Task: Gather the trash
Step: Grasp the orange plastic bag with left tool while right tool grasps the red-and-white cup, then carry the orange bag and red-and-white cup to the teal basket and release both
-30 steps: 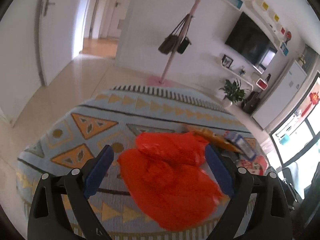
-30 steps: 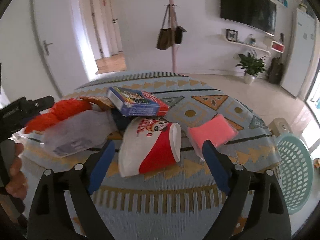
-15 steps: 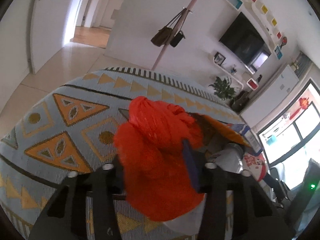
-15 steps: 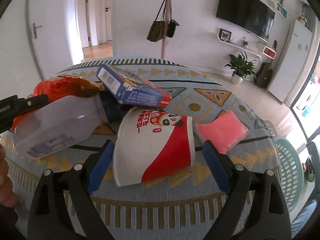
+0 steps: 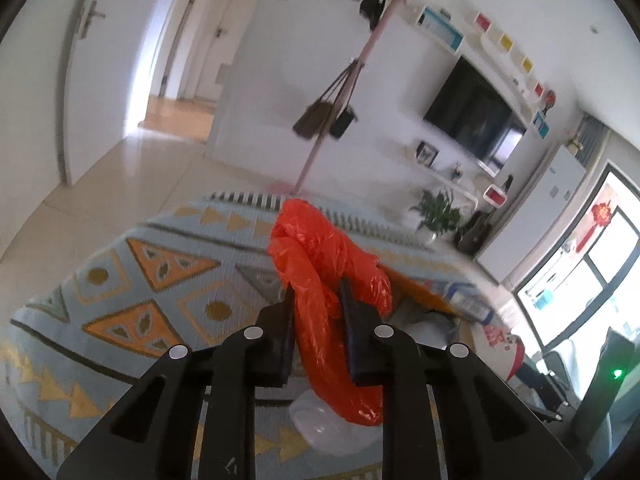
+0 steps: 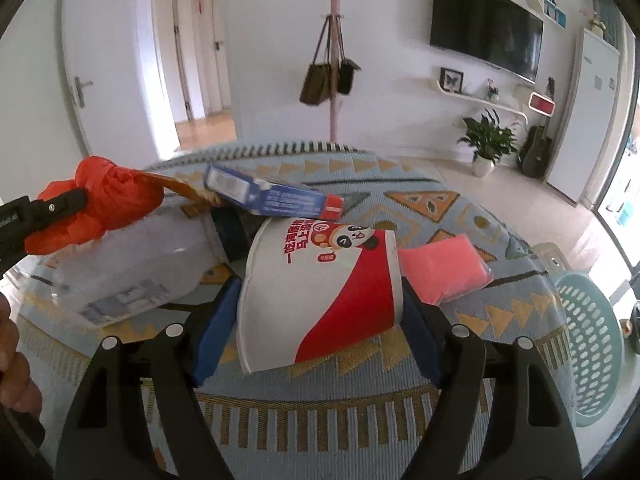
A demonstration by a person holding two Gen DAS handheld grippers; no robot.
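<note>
Closed in over the last second: left gripper [image 5: 316, 292], jaws just drawn from wide down to a narrow slot, pads now clamped on a twisted neck of the orange plastic bag [image 5: 320, 248]. Bag no longer spread flat between open fingers as before, but bunched above and below the grip and apparently raised off the patterned cloth [image 6: 320, 400]. At the far left edge of the right wrist view, part of a person's hand [image 6: 12, 360].

Next to the right, untouched: clear plastic bottle [image 6: 132, 264] on its side, brown wrapper [image 6: 192, 188] behind it, blue box [image 6: 272, 196] leaning on top of the pile.

Further right: right gripper [image 6: 320, 300], jaws just narrowed a little yet standing wide, one pad at each side of the red and white paper bowl [image 6: 340, 264], which lies on its side on the cloth. Looks like contact on both flanks; cannot tell whether squeezed yet. Not lifted.

Just beside the bowl on the right, pink packet [image 6: 444, 272], also untouched. At the far right, beyond the cloth's edge and lower, pale green basket [image 6: 588, 344]; no trash seen in the part that shows.

Judged early: one piece in hand, a second being taken, nothing visibly binned, bottle, wrapper, box and packet left.
</note>
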